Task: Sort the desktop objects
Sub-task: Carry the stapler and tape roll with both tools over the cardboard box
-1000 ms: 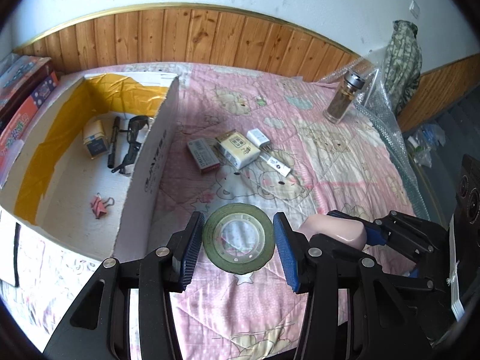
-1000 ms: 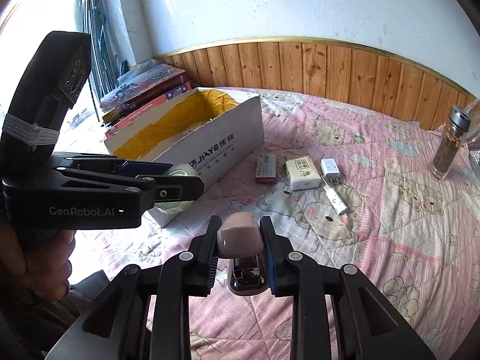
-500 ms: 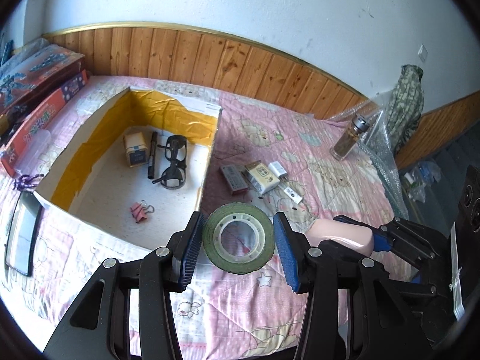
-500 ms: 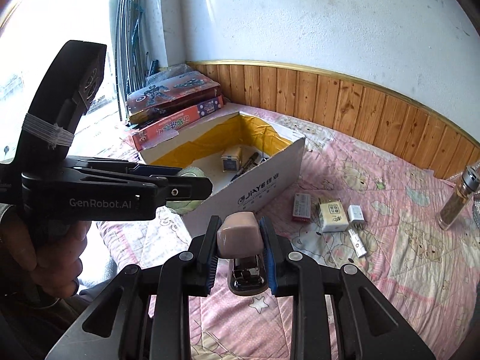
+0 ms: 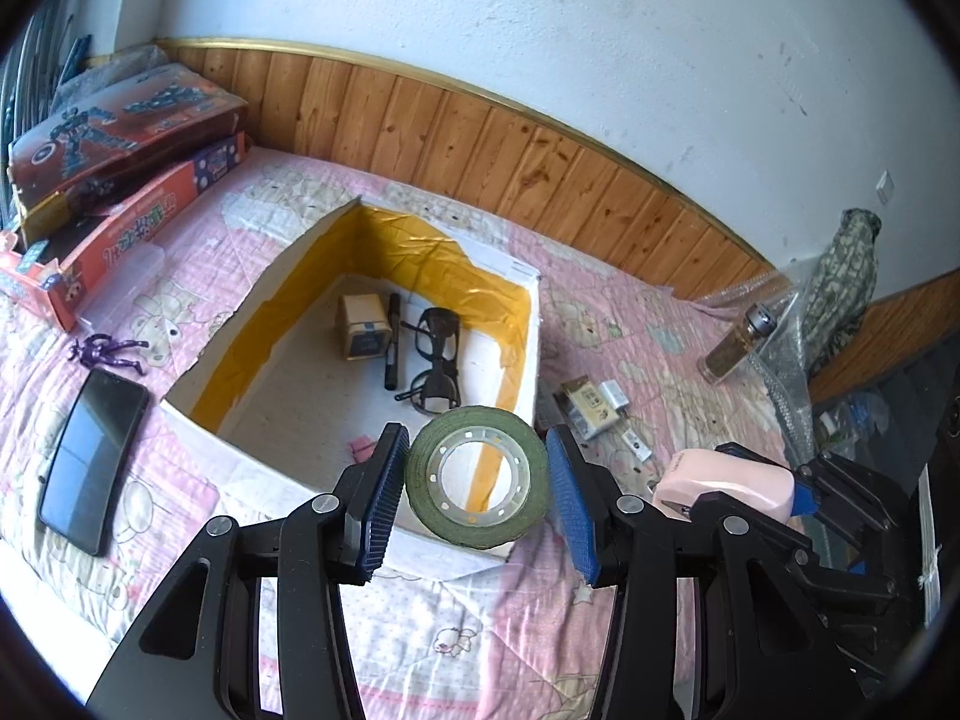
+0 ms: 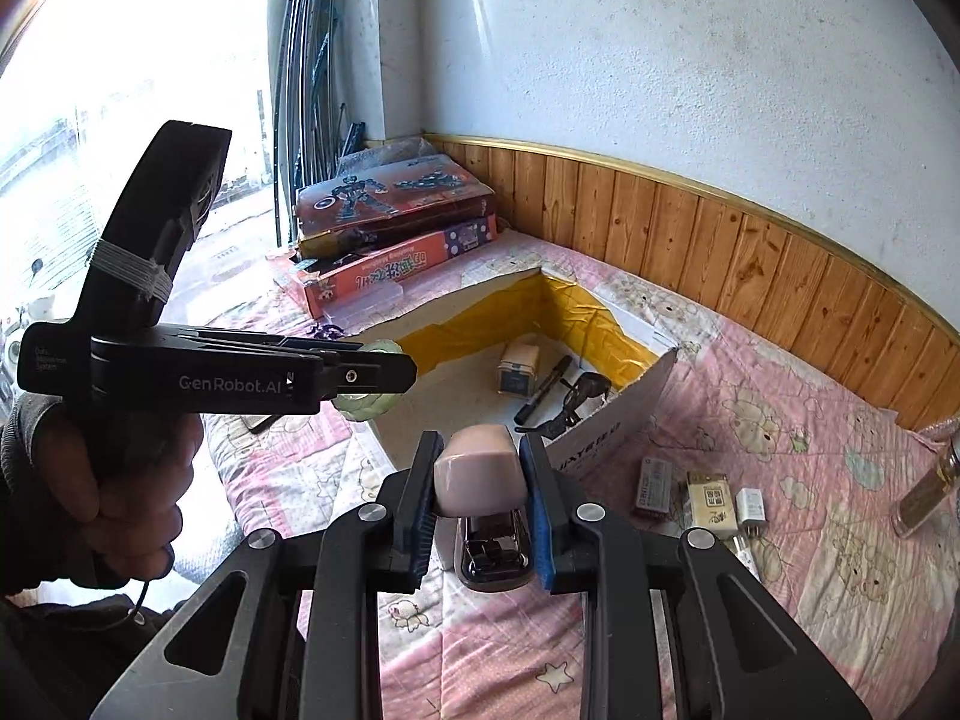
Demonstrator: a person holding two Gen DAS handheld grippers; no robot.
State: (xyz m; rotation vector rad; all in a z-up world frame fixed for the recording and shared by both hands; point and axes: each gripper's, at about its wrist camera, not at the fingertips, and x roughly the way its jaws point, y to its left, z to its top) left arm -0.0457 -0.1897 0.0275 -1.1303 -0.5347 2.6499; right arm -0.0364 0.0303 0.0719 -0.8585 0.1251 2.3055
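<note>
The left gripper (image 5: 477,489) stands wide, its blue pads pressed against either side of a green tape roll (image 5: 478,475) that it holds up on edge above the near right corner of the cardboard box (image 5: 240,450). The right gripper (image 6: 480,501) is drawn in narrow, clamped on the flanks of a pink stapler (image 6: 483,471) whose metal nose hangs below the pads, over the pink quilt (image 6: 840,540) just in front of the box. Inside the box lie a small carton (image 5: 363,324), a black pen (image 5: 393,339), black glasses (image 5: 435,360) and a pink binder clip (image 5: 360,447). The left wrist view alone shows a dark phone (image 5: 90,459) and a purple figure (image 5: 108,354) on the quilt left of the box, and the stapler side-on at its right edge. The right wrist view alone shows the hand (image 6: 114,480) gripping the left tool's handle, with a bright window behind it. Both views show the small packets (image 6: 708,498), the white charger (image 6: 750,504) and a glass bottle (image 5: 735,345) on the quilt right of the box, and the toy boxes (image 6: 390,228) stacked by the wall.
</note>
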